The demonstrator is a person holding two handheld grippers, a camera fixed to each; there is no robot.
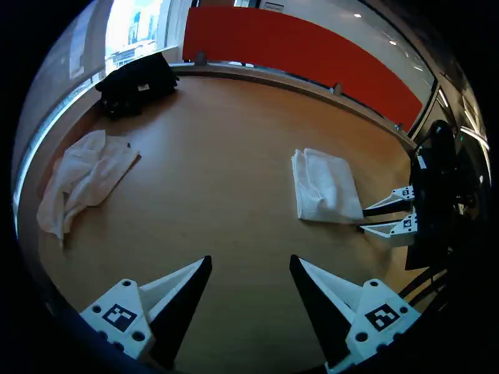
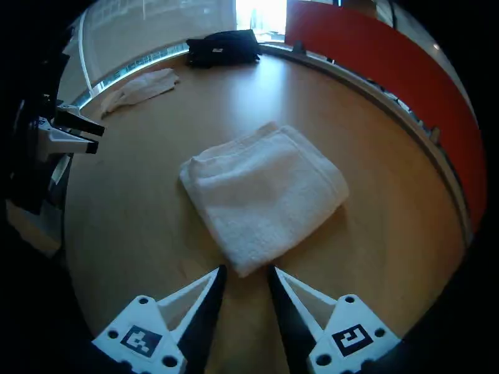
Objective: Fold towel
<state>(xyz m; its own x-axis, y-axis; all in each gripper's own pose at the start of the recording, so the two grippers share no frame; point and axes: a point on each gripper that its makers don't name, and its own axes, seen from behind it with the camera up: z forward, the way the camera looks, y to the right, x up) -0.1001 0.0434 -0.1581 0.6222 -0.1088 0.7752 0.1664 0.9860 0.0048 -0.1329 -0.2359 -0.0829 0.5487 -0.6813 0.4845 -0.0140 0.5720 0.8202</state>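
Observation:
A folded white towel [image 1: 324, 187] lies flat on the wooden table [image 1: 218, 156]. In the right gripper view the folded towel [image 2: 265, 193] has its near corner just at my right gripper [image 2: 246, 271]. Its fingers stand a little apart and do not press on the cloth. In the left gripper view the right gripper [image 1: 363, 219] points at the towel's right edge. My left gripper [image 1: 249, 262] is wide open over bare table, well short of the towel, with nothing between its fingers. The left gripper [image 2: 98, 139] also appears at the left edge of the right gripper view.
A second white towel [image 1: 84, 177] lies crumpled at the table's far left, seen too as a crumpled towel [image 2: 140, 88] near the window. A black bag [image 1: 134, 81] sits in the back corner. A red panel [image 1: 299, 53] runs behind the table's rear edge.

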